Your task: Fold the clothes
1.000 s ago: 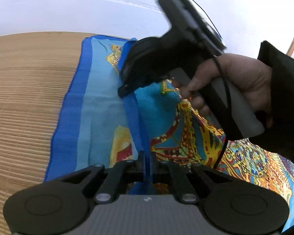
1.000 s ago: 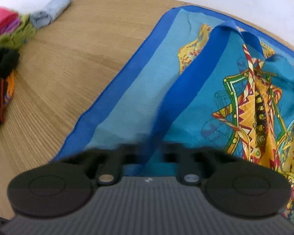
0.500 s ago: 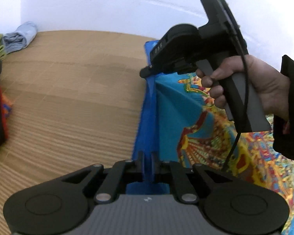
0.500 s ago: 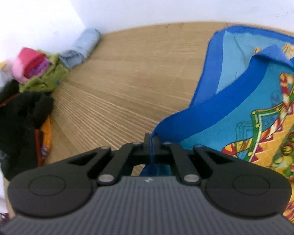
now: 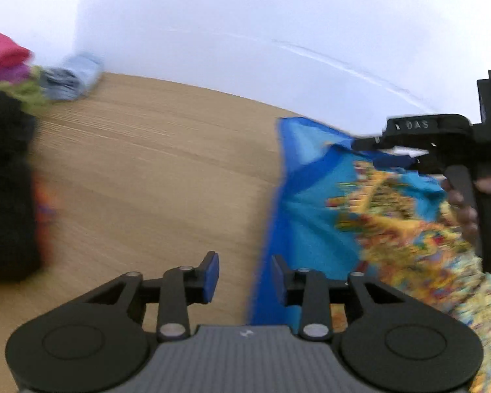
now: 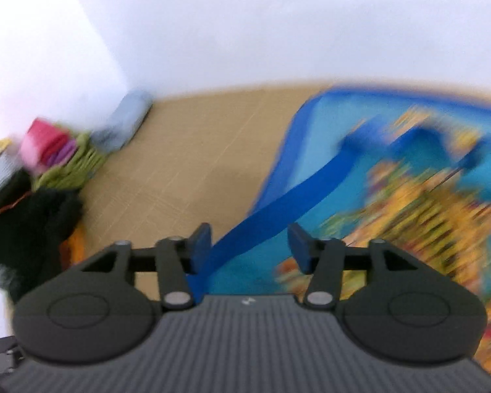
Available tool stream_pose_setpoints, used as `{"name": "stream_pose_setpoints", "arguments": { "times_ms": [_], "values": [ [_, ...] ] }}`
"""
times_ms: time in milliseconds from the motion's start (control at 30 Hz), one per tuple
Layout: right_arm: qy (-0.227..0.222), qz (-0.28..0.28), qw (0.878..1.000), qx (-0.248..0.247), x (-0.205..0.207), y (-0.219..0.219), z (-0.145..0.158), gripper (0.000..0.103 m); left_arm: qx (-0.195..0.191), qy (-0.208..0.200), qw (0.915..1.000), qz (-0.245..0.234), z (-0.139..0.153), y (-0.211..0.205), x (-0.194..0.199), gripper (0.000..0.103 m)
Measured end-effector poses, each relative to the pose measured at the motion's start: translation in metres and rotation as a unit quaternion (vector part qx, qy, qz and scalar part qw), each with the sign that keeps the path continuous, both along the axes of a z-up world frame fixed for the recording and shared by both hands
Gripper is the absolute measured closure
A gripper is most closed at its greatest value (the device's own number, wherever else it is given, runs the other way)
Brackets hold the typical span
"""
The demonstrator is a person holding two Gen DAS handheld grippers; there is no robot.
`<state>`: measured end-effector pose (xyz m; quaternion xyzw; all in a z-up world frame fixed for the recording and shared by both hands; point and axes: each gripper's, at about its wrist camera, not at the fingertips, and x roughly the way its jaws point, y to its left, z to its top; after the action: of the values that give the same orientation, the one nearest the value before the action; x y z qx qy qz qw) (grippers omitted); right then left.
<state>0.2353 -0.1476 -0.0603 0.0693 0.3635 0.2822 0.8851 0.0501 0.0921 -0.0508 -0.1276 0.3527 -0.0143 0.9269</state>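
Note:
A blue-bordered scarf with a yellow and red pattern lies on the wooden table, its near part folded over itself. My left gripper hangs just above the scarf's left edge. Its jaws are opening, and the dark blue border runs up beside the right pad without being pinched. In the right wrist view the scarf is blurred. My right gripper is opening too, with a blue border band loose between its pads. A person's hand holds the right gripper over the scarf's far corner.
A heap of clothes sits at the table's left: a black garment, a pink one, green cloth and a rolled grey-blue piece. The same heap shows in the right wrist view. A white wall stands behind the table.
Both grippers were shut on the scarf's blue edge and have now opened and let it go. Both have drawn back from the cloth, and the right gripper sits further right in the left wrist view.

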Motion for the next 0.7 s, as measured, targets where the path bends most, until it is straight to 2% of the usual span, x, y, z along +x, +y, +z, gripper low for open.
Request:
{"name": "stream_pose_setpoints", "arguments": {
  "times_ms": [33,133,167,233,300,333,433,467,533,633,700],
  "values": [
    [-0.017,-0.012,1.000,-0.015,0.011,-0.009,0.003,0.030,-0.012,0.000,0.9998,-0.017,-0.002,-0.010,0.008,0.064],
    [-0.015,-0.029,0.994,-0.103,0.055,-0.024,-0.005,0.031,-0.017,0.001,0.9974,-0.070,-0.013,-0.043,0.026,0.061],
    [-0.007,-0.043,0.993,-0.111,0.065,-0.031,-0.011,0.030,-0.014,0.005,0.9964,-0.083,-0.018,-0.051,0.031,0.061],
    [0.020,-0.057,0.994,-0.091,0.081,-0.044,-0.026,0.030,-0.007,0.016,0.9943,-0.105,-0.029,-0.065,0.039,0.061],
    [0.045,-0.059,0.995,-0.062,0.094,-0.051,-0.040,0.034,-0.002,0.023,0.9927,-0.118,-0.035,-0.073,0.043,0.061],
    [0.045,-0.062,0.995,-0.059,0.098,-0.051,-0.045,0.041,0.001,0.021,0.9926,-0.120,-0.037,-0.075,0.043,0.060],
    [0.047,-0.060,0.995,-0.057,0.113,-0.042,-0.054,0.098,0.007,0.016,0.9922,-0.123,-0.040,-0.078,0.041,0.060],
    [0.034,-0.063,0.996,-0.062,0.116,-0.037,-0.052,0.099,0.010,0.014,0.9918,-0.126,-0.040,-0.078,0.040,0.060],
    [-0.033,-0.074,0.994,-0.079,0.121,-0.023,-0.037,0.099,0.018,0.011,0.9910,-0.132,-0.042,-0.077,0.039,0.060],
    [-0.121,-0.078,0.987,-0.070,0.129,0.006,-0.005,0.099,0.028,0.006,0.9901,-0.137,-0.043,-0.078,0.041,0.058],
    [-0.152,-0.051,0.986,-0.046,0.135,0.027,0.013,0.099,0.030,0.002,0.9897,-0.140,-0.044,-0.079,0.042,0.056]
  ]
}}
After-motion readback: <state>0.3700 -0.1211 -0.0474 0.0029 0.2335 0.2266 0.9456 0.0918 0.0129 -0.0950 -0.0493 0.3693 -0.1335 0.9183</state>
